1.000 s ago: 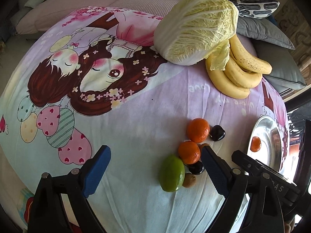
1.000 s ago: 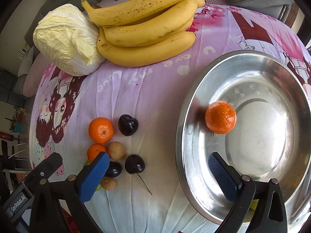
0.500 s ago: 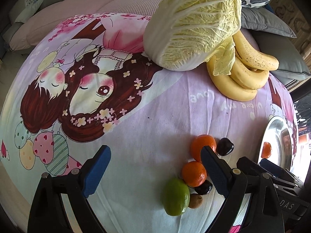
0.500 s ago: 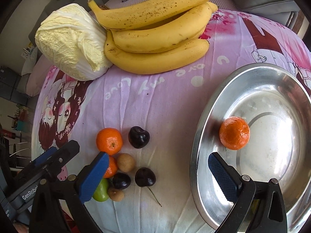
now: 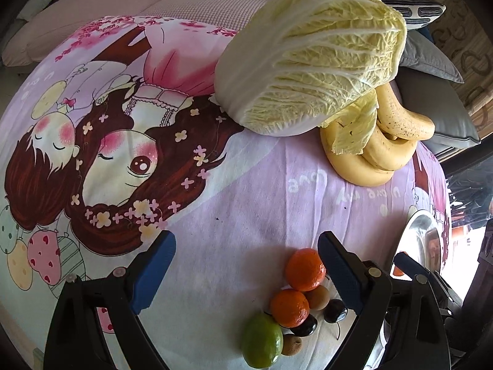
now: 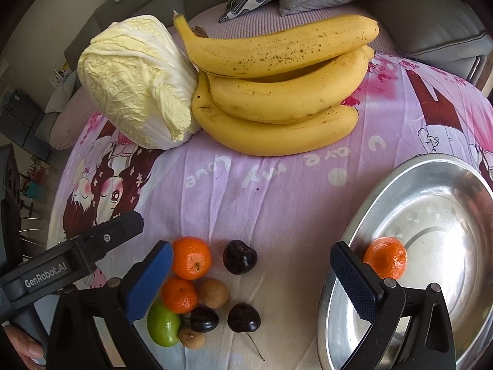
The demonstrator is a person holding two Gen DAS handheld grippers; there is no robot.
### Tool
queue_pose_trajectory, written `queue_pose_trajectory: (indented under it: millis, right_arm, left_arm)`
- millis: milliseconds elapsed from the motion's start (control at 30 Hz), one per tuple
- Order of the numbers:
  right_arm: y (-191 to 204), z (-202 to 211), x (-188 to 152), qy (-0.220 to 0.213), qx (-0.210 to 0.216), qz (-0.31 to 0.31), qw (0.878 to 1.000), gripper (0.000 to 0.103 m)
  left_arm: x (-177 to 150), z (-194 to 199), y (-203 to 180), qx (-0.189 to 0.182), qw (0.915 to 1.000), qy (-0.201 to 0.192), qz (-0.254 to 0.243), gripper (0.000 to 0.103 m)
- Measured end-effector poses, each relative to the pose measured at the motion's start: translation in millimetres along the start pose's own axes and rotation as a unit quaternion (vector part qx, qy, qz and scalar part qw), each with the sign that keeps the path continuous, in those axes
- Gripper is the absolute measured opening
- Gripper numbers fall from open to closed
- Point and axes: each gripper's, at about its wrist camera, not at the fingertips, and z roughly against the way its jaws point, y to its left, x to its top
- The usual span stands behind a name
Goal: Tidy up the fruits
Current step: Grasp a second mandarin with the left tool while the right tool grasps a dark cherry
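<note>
Left gripper [image 5: 243,265]: jaws wide apart, empty, beside the small-fruit cluster on the cloth-covered worktop [image 6: 277,191]. Cluster, left to right in the right wrist view: lime [image 6: 163,326], two tangerines [image 6: 191,257], longans [image 6: 213,293], cherries [image 6: 239,256]. Right gripper [image 6: 251,280]: jaws apart, empty. Far right, the steel tray [image 6: 431,166] holds one tangerine [image 6: 385,256]. Recommended (fruit lies touching): straddle the outermost tangerine squarely, close gently, lift straight up to avoid scattering neighbours.

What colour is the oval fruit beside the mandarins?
Green; the lime shows best in the right wrist view.
</note>
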Motion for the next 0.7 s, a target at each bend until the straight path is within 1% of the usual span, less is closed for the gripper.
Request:
queue_pose_trajectory:
  millis: [100,200,300,333,400,433,500,533,567,600,667,700]
  right_arm:
    - [3,-2,-2,-0.006,0.018,0.004,1.000,0.103]
    - [7,-4,-4,-0.006,0.019,0.010,1.000,0.100]
    - [12,-9,-6,-0.003,0.012,0.021,1.000,0.089]
    - [12,-11,-7,0.000,0.011,0.022,1.000,0.087]
    - [10,-15,-9,0.004,0.008,0.019,1.000,0.078]
    - [9,-17,-9,0.007,0.006,0.020,1.000,0.076]
    - [9,-22,-10,0.011,0.001,0.021,1.000,0.065]
    - [9,-24,-10,0.013,-0.001,0.020,1.000,0.062]
    - [9,-25,-10,0.012,-0.003,0.020,1.000,0.055]
    - [9,-27,-10,0.014,-0.006,0.021,1.000,0.053]
    - [9,-30,-10,0.016,-0.007,0.022,1.000,0.050]
    - [9,-31,-11,0.018,-0.006,0.023,1.000,0.048]
  left_arm:
    - [0,-5,8,-0.007,0.9999,0.006,0.014,0.093]
    - [0,-7,13,-0.023,0.9992,0.015,0.028,0.093]
    - [-1,-9,10,-0.038,0.9987,0.021,0.027,0.092]
    - [-1,-10,9,-0.044,0.9984,0.023,0.028,0.092]
    - [-2,-12,6,-0.055,0.9977,0.028,0.028,0.087]
    - [-3,-13,3,-0.057,0.9976,0.030,0.026,0.086]
    - [-5,-16,-2,-0.060,0.9974,0.035,0.020,0.086]
    - [-6,-19,-7,-0.066,0.9969,0.040,0.015,0.084]
    - [-7,-21,-11,-0.073,0.9962,0.045,0.011,0.079]
    - [-9,-25,-16,-0.080,0.9954,0.052,0.006,0.074]
    - [-12,-29,-25,-0.086,0.9944,0.061,-0.004,0.071]
    - [-13,-31,-29,-0.086,0.9942,0.064,-0.009,0.066]
